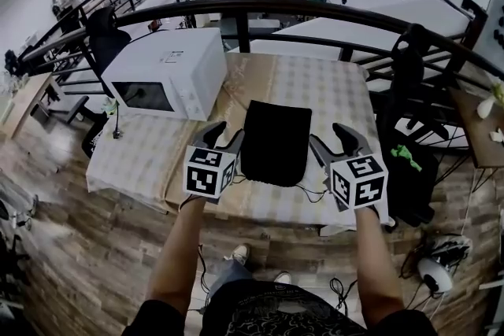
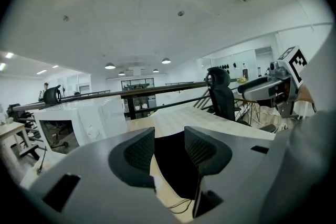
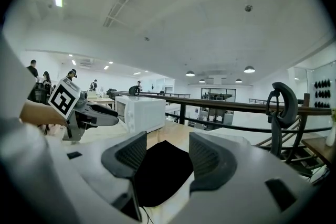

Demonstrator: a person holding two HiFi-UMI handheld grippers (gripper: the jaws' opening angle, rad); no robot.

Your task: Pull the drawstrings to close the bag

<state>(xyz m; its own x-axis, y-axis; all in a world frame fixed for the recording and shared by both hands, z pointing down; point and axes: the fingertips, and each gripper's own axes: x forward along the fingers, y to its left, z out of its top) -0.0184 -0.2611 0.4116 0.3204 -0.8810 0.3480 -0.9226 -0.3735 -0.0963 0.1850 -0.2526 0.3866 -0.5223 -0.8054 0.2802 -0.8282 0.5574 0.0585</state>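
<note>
A flat black drawstring bag (image 1: 276,142) lies on the checked tablecloth (image 1: 331,90), its thin cords (image 1: 312,190) trailing off the near edge. My left gripper (image 1: 227,134) hovers at the bag's near-left corner, and my right gripper (image 1: 329,136) at its near-right corner. Both stand open with nothing between their fingers. In the left gripper view the bag (image 2: 173,165) shows through the gap of the left gripper (image 2: 169,147), with a cord (image 2: 181,204) below. In the right gripper view the bag (image 3: 163,170) lies beyond the right gripper (image 3: 168,152).
A white microwave (image 1: 165,75) stands on the table's left part, close to the bag. A dark railing (image 1: 260,8) runs behind the table. A black office chair (image 1: 409,90) stands at the right. The table's near edge is just under the grippers.
</note>
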